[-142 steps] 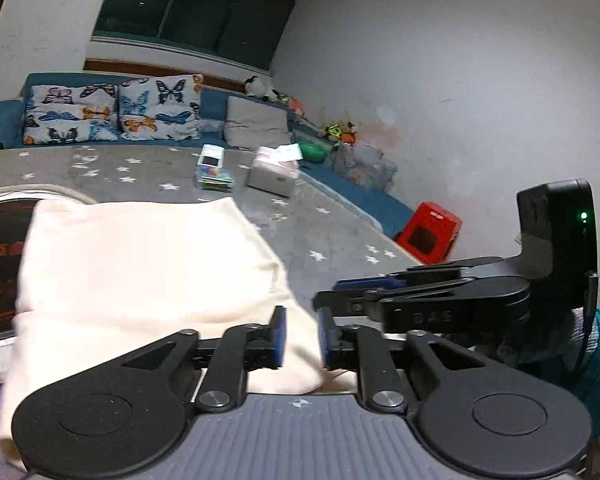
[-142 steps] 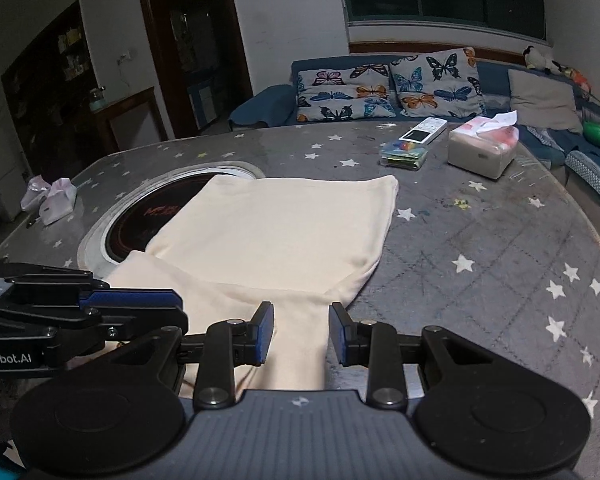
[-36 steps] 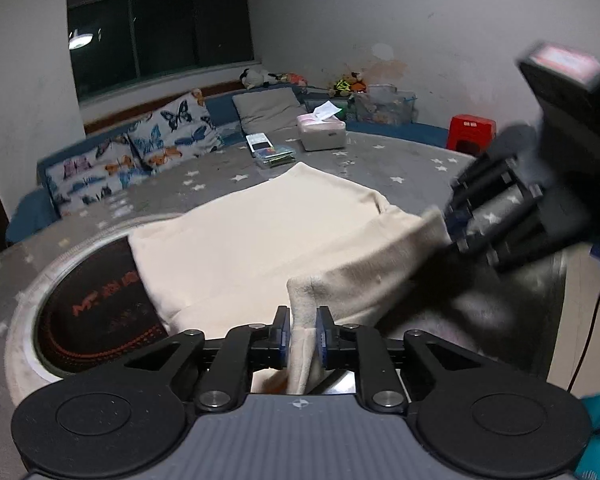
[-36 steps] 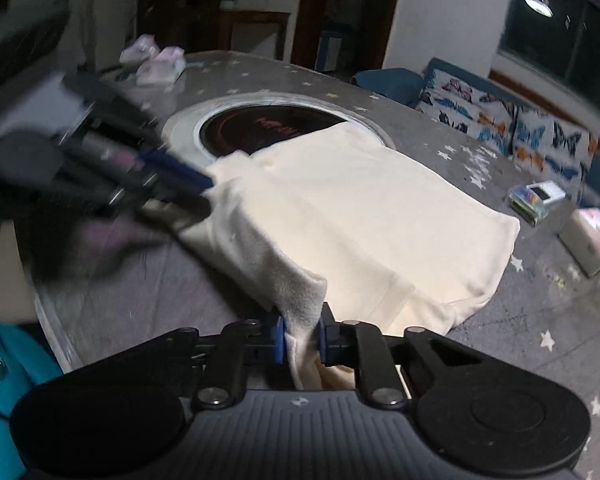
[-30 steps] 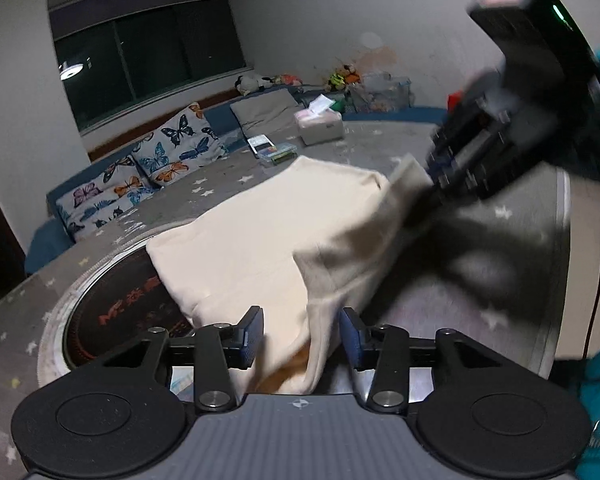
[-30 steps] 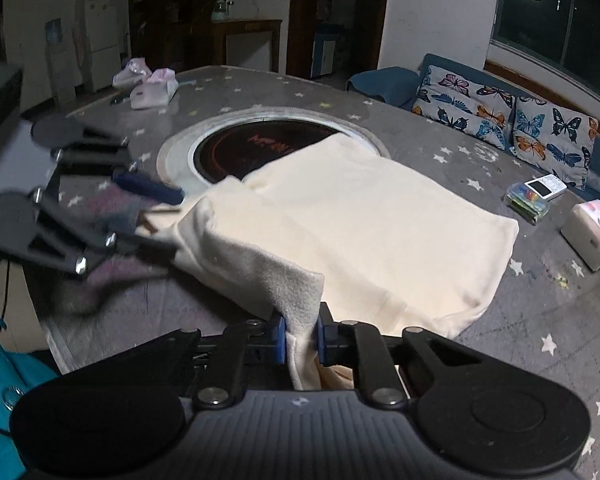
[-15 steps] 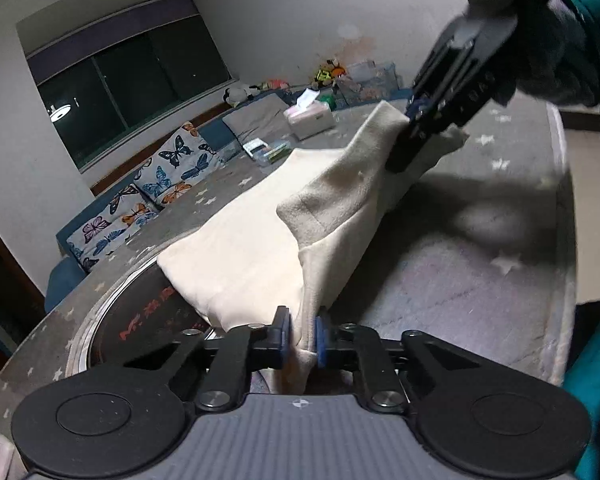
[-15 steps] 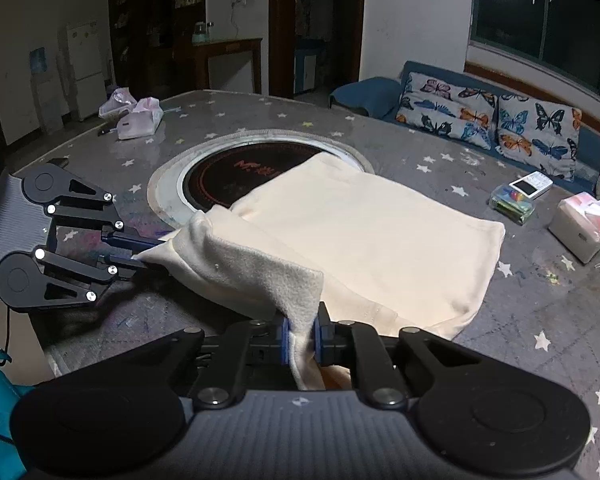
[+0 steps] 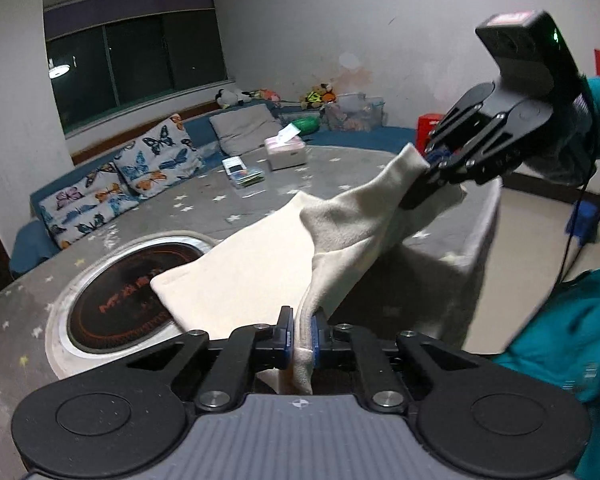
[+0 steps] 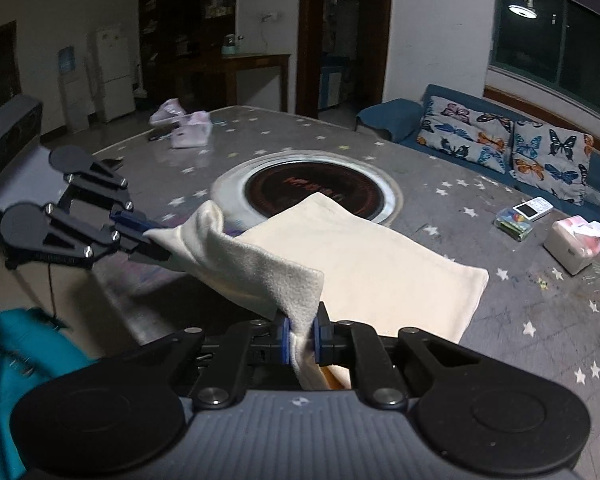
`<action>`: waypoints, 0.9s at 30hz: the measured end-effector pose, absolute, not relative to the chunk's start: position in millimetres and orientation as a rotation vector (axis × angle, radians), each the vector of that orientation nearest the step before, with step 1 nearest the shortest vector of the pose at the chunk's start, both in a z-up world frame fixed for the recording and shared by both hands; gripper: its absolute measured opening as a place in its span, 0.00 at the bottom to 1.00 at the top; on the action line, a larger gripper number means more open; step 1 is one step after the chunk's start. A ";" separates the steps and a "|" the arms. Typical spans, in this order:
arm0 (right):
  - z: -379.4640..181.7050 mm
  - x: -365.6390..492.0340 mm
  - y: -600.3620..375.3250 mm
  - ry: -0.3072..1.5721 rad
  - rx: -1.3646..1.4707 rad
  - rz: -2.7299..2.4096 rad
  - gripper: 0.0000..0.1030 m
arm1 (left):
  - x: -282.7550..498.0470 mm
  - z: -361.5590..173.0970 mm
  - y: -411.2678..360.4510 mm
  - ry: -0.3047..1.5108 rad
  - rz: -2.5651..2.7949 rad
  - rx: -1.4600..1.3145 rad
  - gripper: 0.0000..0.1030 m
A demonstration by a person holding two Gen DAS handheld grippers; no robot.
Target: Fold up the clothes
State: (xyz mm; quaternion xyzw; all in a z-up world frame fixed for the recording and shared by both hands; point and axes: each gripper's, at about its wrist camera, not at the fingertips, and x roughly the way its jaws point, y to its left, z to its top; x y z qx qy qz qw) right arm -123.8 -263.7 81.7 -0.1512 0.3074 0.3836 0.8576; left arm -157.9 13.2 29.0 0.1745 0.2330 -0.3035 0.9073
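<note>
Nearest the left wrist camera, the left gripper [image 9: 303,338] is clamped on one corner of the cream garment [image 9: 244,276], the cloth pinched between its blue pads. The right gripper [image 10: 302,338] is likewise clamped on another corner, so the near edge of the garment hangs lifted between the two while the rest lies flat on the table [image 10: 540,312]. In the left view the right gripper shows up and to the right, its fingers closed on the raised cloth; in the right view the left gripper shows at left, holding the other raised corner.

The table is a large grey round top scattered with small white stars, with a dark round insert [image 10: 320,190] ringed in pale metal at its middle; the garment's far edge overlaps that ring. Beyond sit a tissue box [image 10: 572,246] and a small white device on a colourful packet [image 10: 520,218]. Farther off, butterfly cushions [image 10: 512,144] lean on a blue sofa under a dark window [image 9: 140,68].
</note>
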 end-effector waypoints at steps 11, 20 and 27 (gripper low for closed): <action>99.8 -83.2 -256.4 0.634 -0.325 0.795 0.09 | -113.3 44.8 17.7 0.450 -0.569 0.301 0.09; 86.2 19.5 -237.2 0.676 -0.330 0.755 0.09 | -9.9 26.9 14.9 0.519 -0.484 0.288 0.09; 26.4 82.2 -215.7 0.780 -0.269 0.687 0.14 | 50.1 -12.2 16.3 0.640 -0.387 0.254 0.16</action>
